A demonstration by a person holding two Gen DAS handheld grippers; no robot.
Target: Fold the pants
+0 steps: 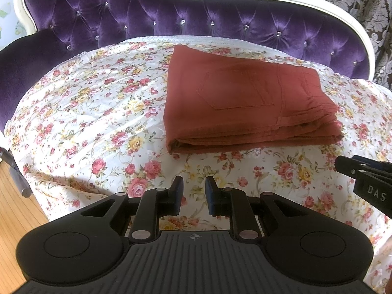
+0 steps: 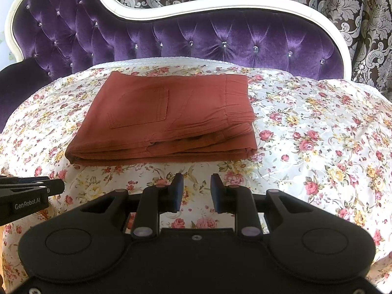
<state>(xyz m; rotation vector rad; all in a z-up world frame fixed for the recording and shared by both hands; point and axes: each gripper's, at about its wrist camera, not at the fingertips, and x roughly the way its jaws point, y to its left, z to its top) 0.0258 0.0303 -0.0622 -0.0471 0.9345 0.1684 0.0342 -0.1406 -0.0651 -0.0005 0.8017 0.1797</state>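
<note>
both claws, left claw (image 1: 194,193) and right claw (image 2: 196,192), hang spread and empty near the folded pants (image 2: 164,117).

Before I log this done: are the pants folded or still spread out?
Folded. The pants lie as a compact rectangle with stacked layers along the near edge, and both grippers are off them.

Folded pants (image 1: 242,98) lie on the bedspread (image 1: 93,112), headboard (image 1: 171,17) behind, both hand-held grippers in front.

I see the pants (image 2: 161,117) folded flat on the flowered sheet (image 2: 318,134). My right gripper (image 2: 196,191) hangs parted and empty, near their front edge.
</note>
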